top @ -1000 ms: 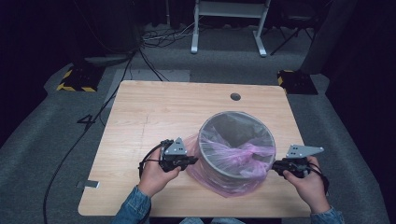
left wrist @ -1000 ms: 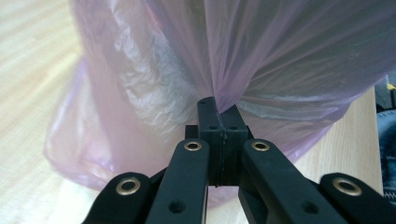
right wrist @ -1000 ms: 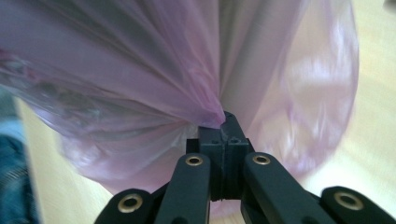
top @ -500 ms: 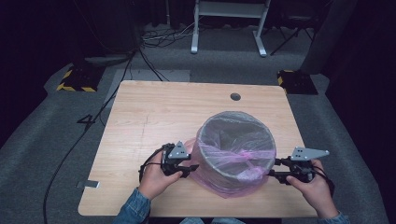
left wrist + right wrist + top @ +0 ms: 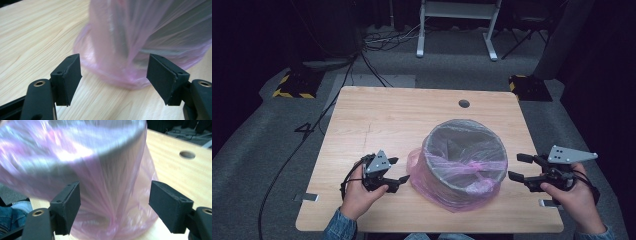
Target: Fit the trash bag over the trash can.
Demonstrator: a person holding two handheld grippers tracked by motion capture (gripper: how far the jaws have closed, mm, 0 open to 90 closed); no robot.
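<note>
High view: we list a wooden table point(image 5: 377, 120) bearing a grey mesh bin point(image 5: 464, 152) lined with a pink plastic bag point(image 5: 447, 192), standing toward the near right of the tabletop. The bag's skirt hides the bin's lower wall and base. The left gripper point(image 5: 398, 170) sits just beside the bag's left edge, jaws spread and nothing between them. The right gripper point(image 5: 518, 167) hangs off the bin's right side, clear of it, jaws likewise apart and empty. Both sets of jaws have just been opening.

Left gripper view: we note the pads point(image 5: 68, 77) standing wide over bare wood, the bag point(image 5: 140, 42) ahead of them and apart; the bin's top is cut off.

Right gripper view: we note wide pads point(image 5: 170, 205) framing the bag point(image 5: 105, 195), which is motion-blurred; whether plastic brushes them we cannot tell.
</note>
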